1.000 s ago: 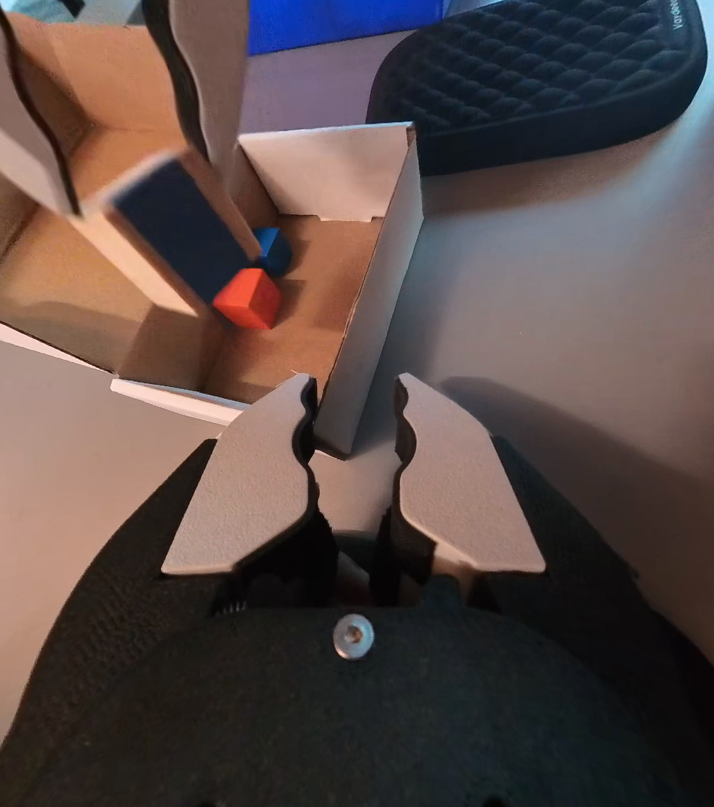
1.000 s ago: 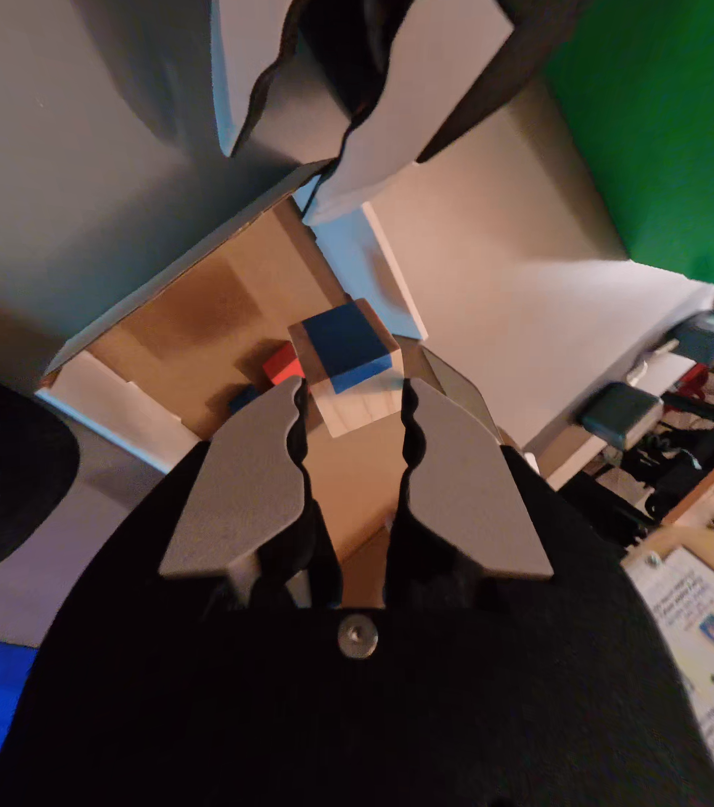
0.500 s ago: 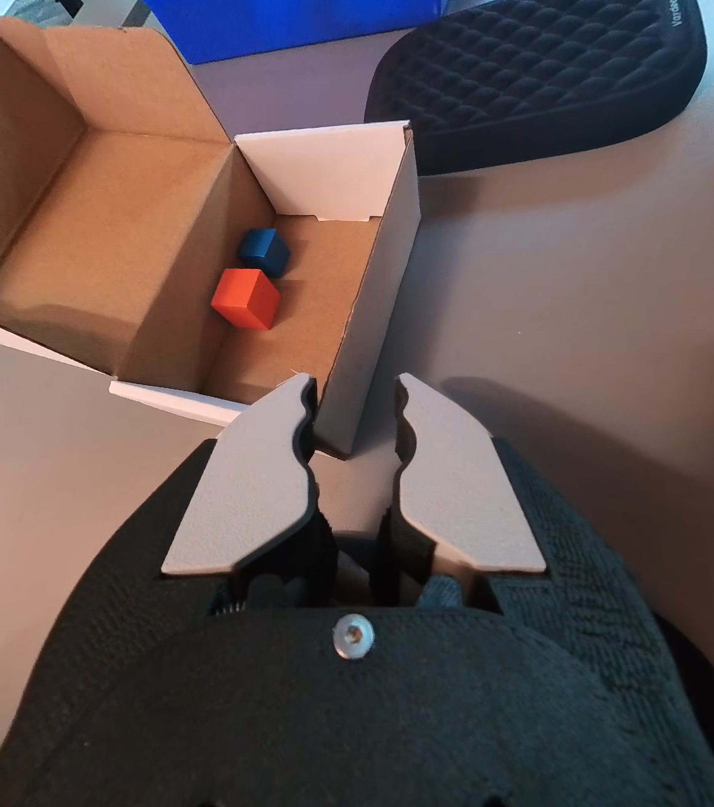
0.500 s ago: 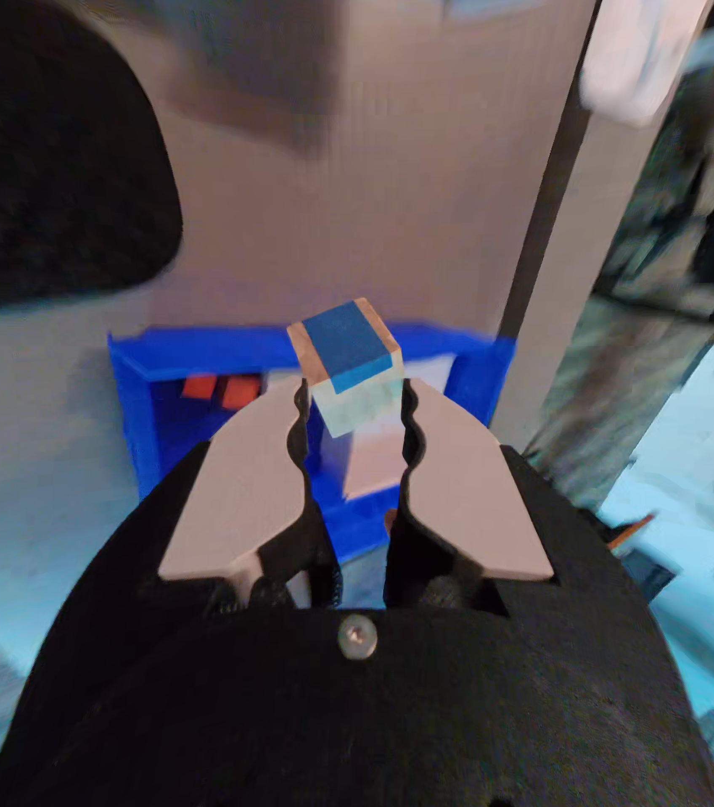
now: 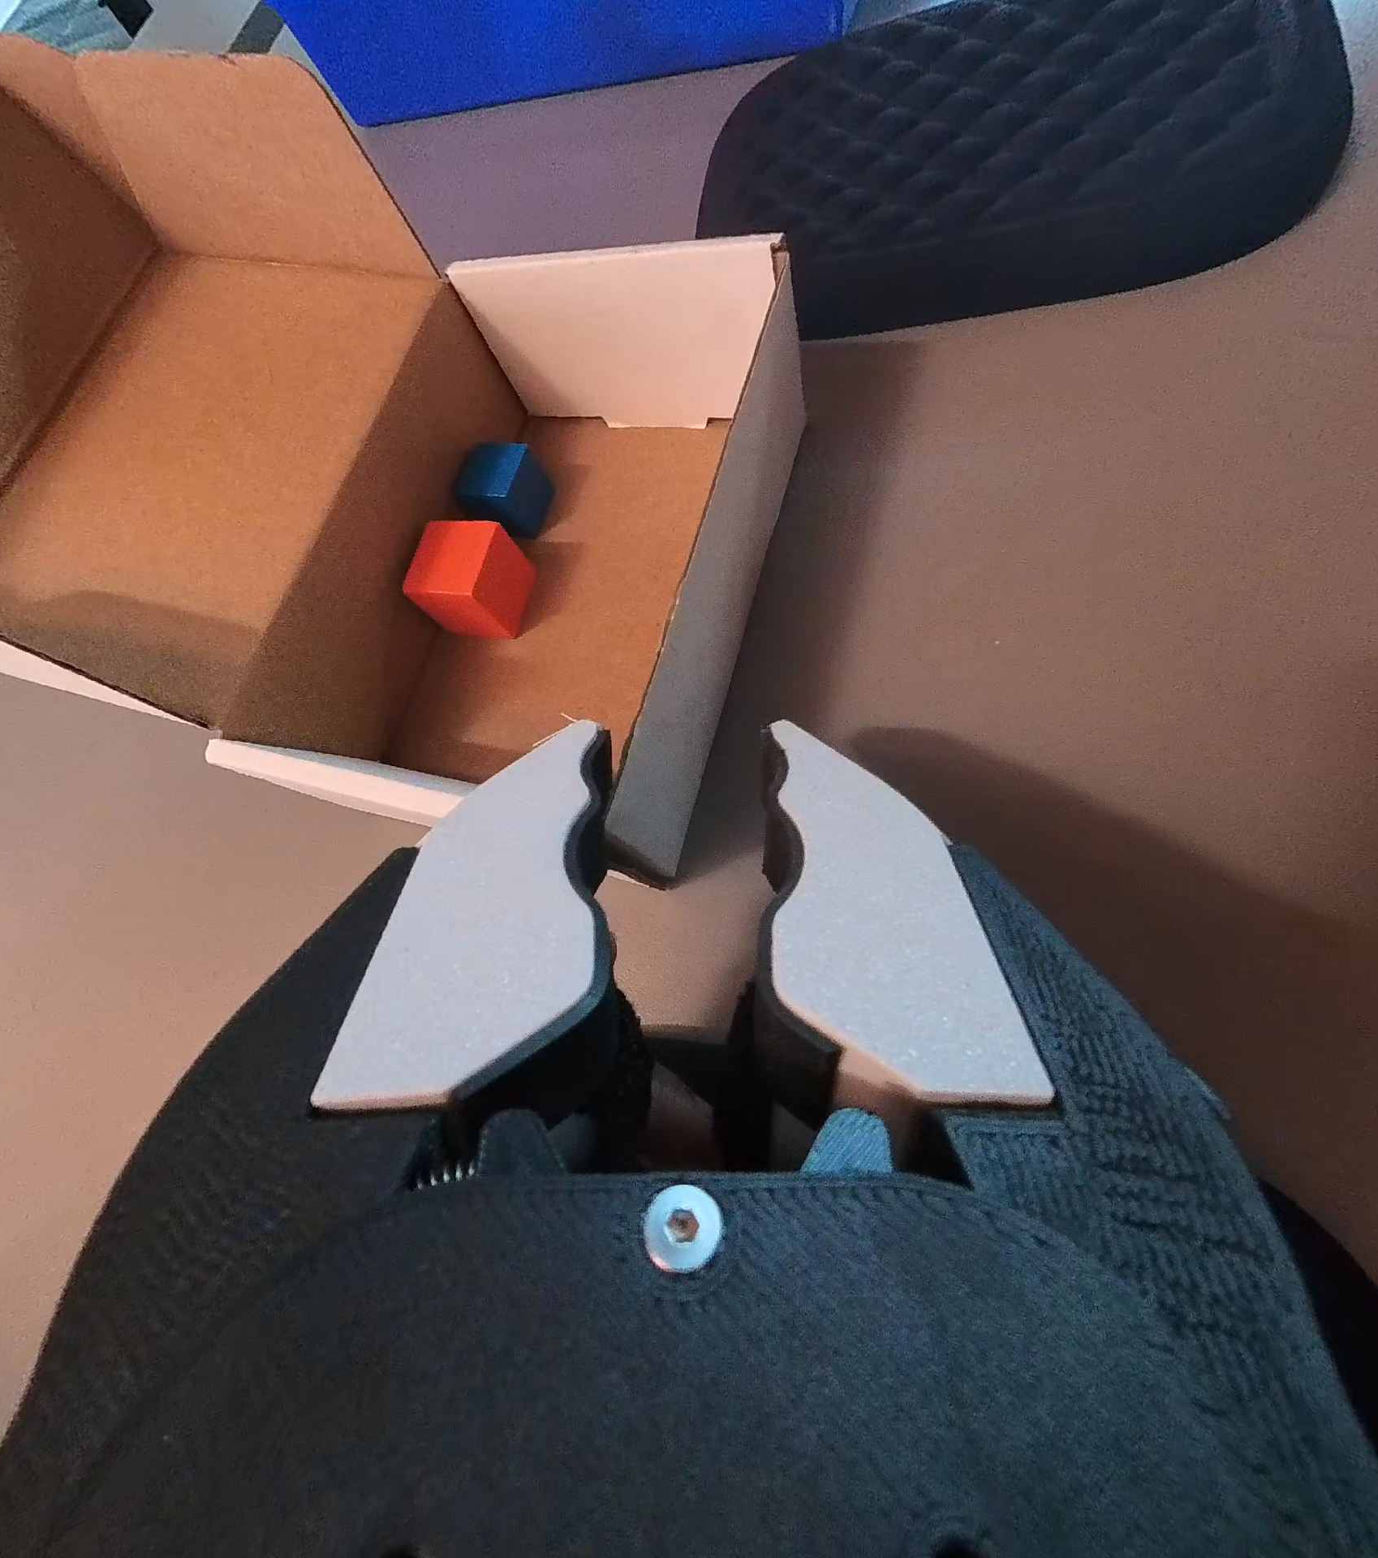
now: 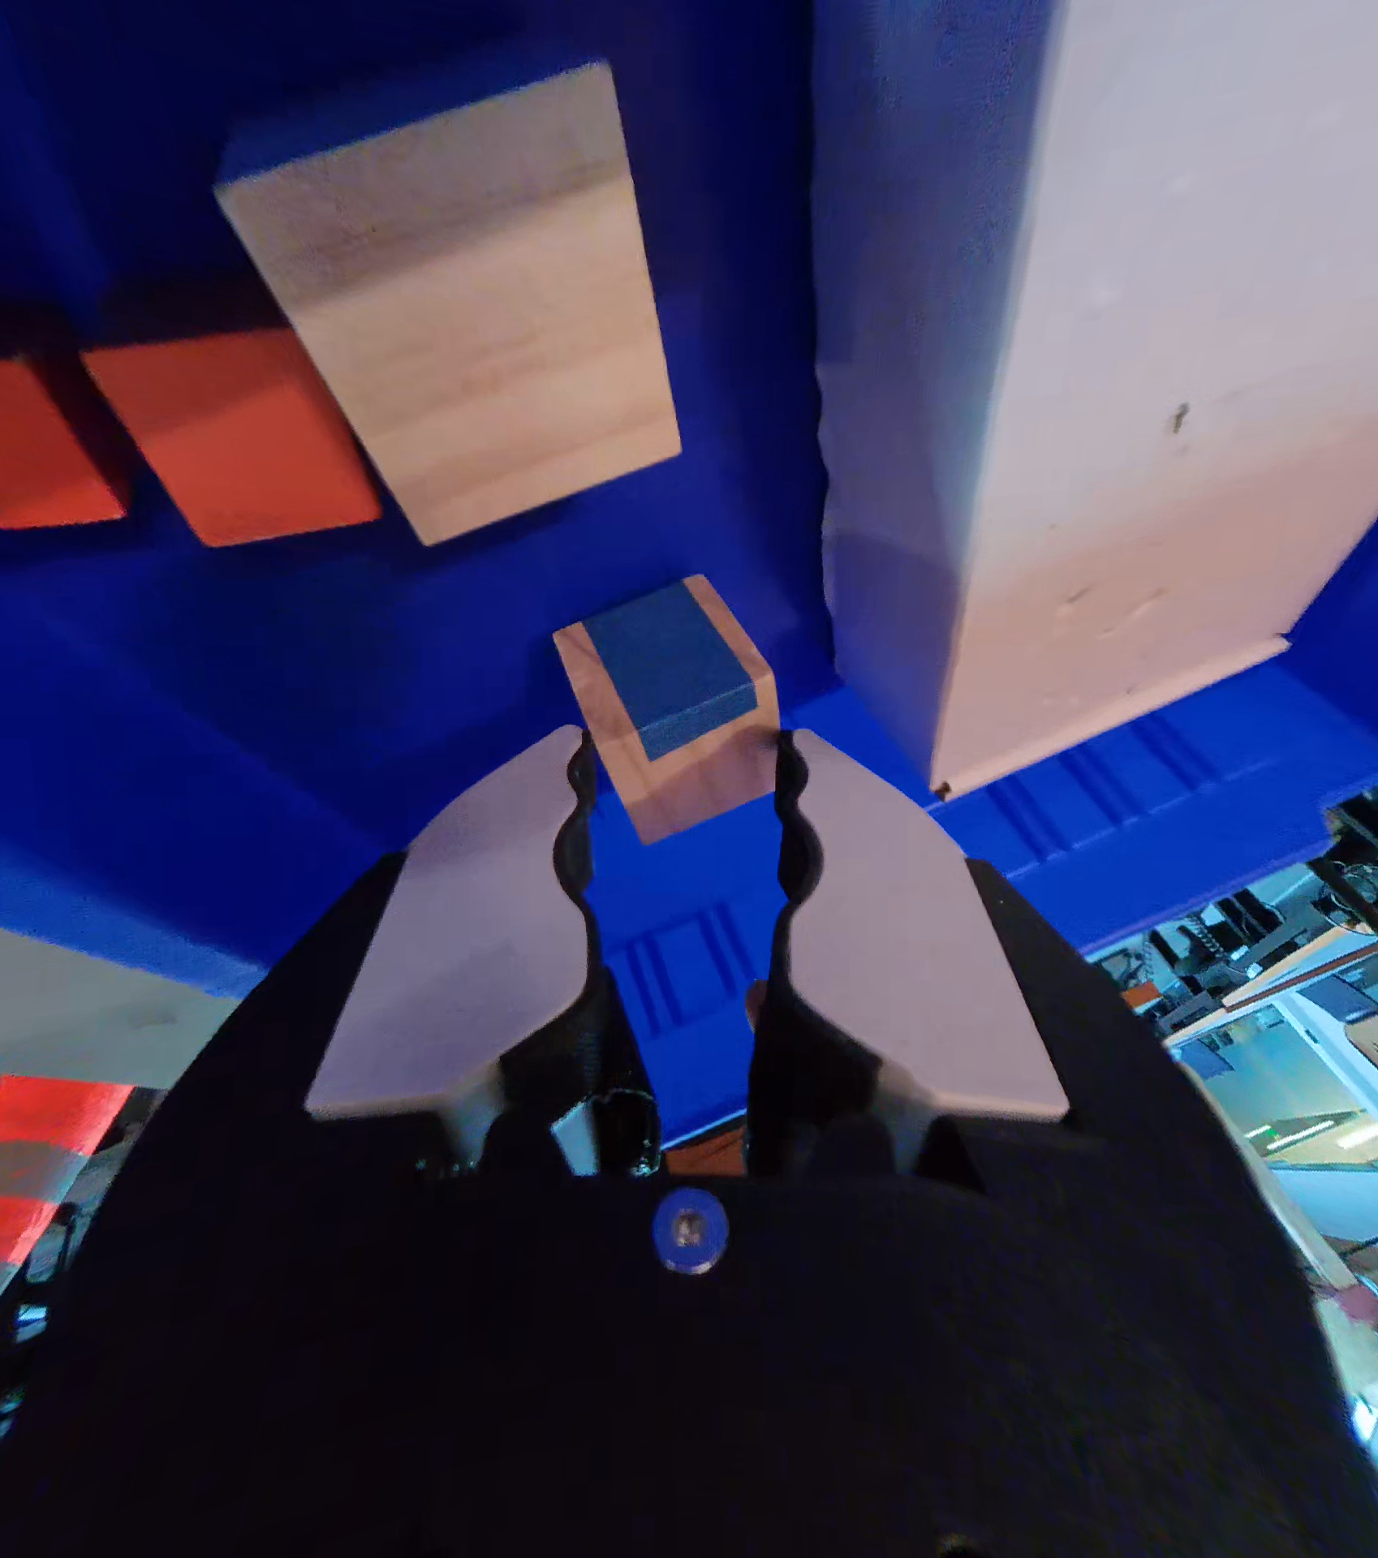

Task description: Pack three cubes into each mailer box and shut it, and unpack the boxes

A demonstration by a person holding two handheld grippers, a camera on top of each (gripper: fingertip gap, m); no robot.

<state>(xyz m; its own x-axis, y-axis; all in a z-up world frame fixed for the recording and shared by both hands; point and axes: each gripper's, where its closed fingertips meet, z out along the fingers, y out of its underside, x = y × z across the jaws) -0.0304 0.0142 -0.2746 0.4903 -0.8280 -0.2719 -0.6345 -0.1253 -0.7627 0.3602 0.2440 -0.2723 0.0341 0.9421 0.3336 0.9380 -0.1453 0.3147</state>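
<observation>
The right tool (image 6: pixel 679 784) has left the mailer box (image 5: pixel 745 523). A second ago it hung over the open box with the blue-topped wooden cube (image 6: pixel 669 674) between its fingertips. Now it is down inside the blue bin (image 6: pixel 331 674), and the cube is still pinched at the tips of the two fingers. Other pieces lie on the bin floor ahead of it: two red cubes (image 6: pixel 3 438) (image 6: pixel 239 430) side by side, a larger plain wooden block (image 6: pixel 466 312) just beside them, and a tall white shape (image 6: pixel 1175 337) to the right. That shape may be another box, though the close, warped view leaves it uncertain. The pictures also do not show whether the held cube already touches the bin floor. The left tool (image 5: pixel 686 792) has not shifted. Its jaws stand spread on either side of the near corner of the box's white side wall, the left finger close against the wall and the right one clear of it, gripping nothing. The box sits open on the table (image 5: pixel 1090 590), near a black quilted pad (image 5: pixel 1031 143). A dark blue cube (image 5: pixel 504 497) and a red cube (image 5: pixel 466 577) are still on its floor, close together near the far end. This looks like the unpacking half of the job. One cube of three is out and about to be let go in the bin, and two remain to be fetched from the box.
</observation>
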